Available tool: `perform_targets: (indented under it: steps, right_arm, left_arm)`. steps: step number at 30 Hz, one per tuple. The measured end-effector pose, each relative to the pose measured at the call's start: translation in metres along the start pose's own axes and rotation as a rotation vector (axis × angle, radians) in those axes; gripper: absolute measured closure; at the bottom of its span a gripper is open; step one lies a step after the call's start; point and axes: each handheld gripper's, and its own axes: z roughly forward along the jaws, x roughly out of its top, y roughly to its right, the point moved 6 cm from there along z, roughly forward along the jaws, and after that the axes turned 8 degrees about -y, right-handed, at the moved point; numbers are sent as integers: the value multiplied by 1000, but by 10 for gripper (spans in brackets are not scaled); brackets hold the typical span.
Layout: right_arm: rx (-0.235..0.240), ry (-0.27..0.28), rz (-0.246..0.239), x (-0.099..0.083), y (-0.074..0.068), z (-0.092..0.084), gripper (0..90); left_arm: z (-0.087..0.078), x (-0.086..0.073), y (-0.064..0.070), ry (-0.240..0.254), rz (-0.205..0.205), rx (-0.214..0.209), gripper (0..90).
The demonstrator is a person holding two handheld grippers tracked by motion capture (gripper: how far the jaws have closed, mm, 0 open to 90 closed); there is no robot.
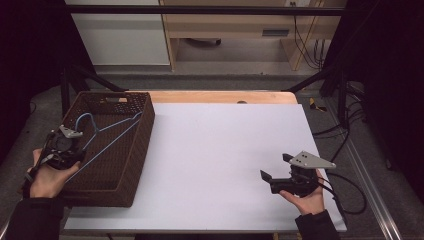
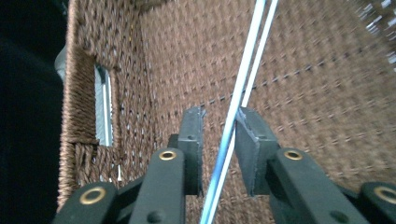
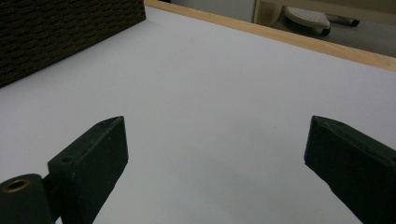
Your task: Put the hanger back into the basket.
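A blue wire hanger (image 1: 112, 136) lies slanted inside a brown woven basket (image 1: 146, 120) at the table's left. My left gripper (image 1: 79, 154) reaches over the basket's left wall, held by a hand. In the left gripper view the hanger's two thin blue wires (image 2: 247, 79) run between the jaws of this gripper (image 2: 219, 115). The wires sit close to the right jaw, with a gap on the left, so the jaws are open. My right gripper (image 1: 276, 166) rests low over the white table (image 1: 215, 145) at the right, its jaws wide open with nothing between them (image 3: 215, 140).
The basket's dark side (image 3: 56, 32) stands far left of the right gripper. A handle slot (image 2: 103, 109) pierces the basket wall. A wooden table edge (image 3: 280, 35) runs along the back. Black cables (image 1: 345, 190) trail at the right.
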Motion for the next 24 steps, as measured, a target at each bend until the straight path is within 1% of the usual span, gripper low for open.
perform_targets:
  steps: [2, 4, 6, 7, 8, 10, 11, 12, 13, 14, 15, 17, 19, 21, 22, 23, 24]
  right_arm:
    - [1, 0, 1, 0, 0, 0, 69]
    - [2, 1, -5, 0, 0, 0, 69]
    - [4, -1, -5, 0, 0, 0, 69]
    - [1, 1, -2, 0, 0, 0, 69]
    - [2, 0, 1, 0, 0, 0, 68]
    - [1, 6, -1, 1, 0, -1, 68]
    - [0, 6, -2, 1, 1, -1, 68]
    - [3, 8, -3, 1, 1, -1, 68]
    - [3, 15, -3, 1, 1, -2, 68]
    - [3, 15, -3, 1, 1, -2, 68]
    - [7, 17, -2, 2, 1, -2, 68]
    - [5, 22, 0, 2, 1, -3, 68]
    - [8, 26, 2, 2, 1, -3, 68]
    - [10, 31, 0, 3, 1, -4, 68]
    - [10, 35, 1, 3, 1, -4, 68]
    - [11, 35, -1, 3, 1, -5, 67]
    - [11, 41, 1, 3, 1, -5, 67]
  left_arm:
    - [-4, 1, -1, 2, 3, 1, 735]
    - [-5, 1, -1, 2, 7, 12, 724]
    - [-8, 1, -1, 24, 8, 0, 698]
    - [-10, 1, 0, 36, 4, -10, 669]
    - [-14, 1, 1, 58, 6, -24, 641]
    - [-23, 3, 3, 124, -5, -49, 569]
    - [-29, 4, 5, 161, -14, -69, 529]
    - [-37, 5, 9, 225, -26, -97, 484]
    - [-48, 6, 16, 292, -30, -141, 435]
    - [-48, 6, 16, 292, -30, -141, 410]
    - [-54, 7, 20, 327, -34, -159, 410]
    - [-66, 9, 31, 396, -28, -198, 371]
    - [-74, 10, 40, 438, -21, -235, 338]
    - [-84, 13, 51, 493, -12, -270, 290]
    - [-87, 13, 55, 507, -8, -283, 264]
    - [-91, 15, 62, 535, -4, -311, 245]
    - [-93, 15, 66, 551, -2, -326, 228]
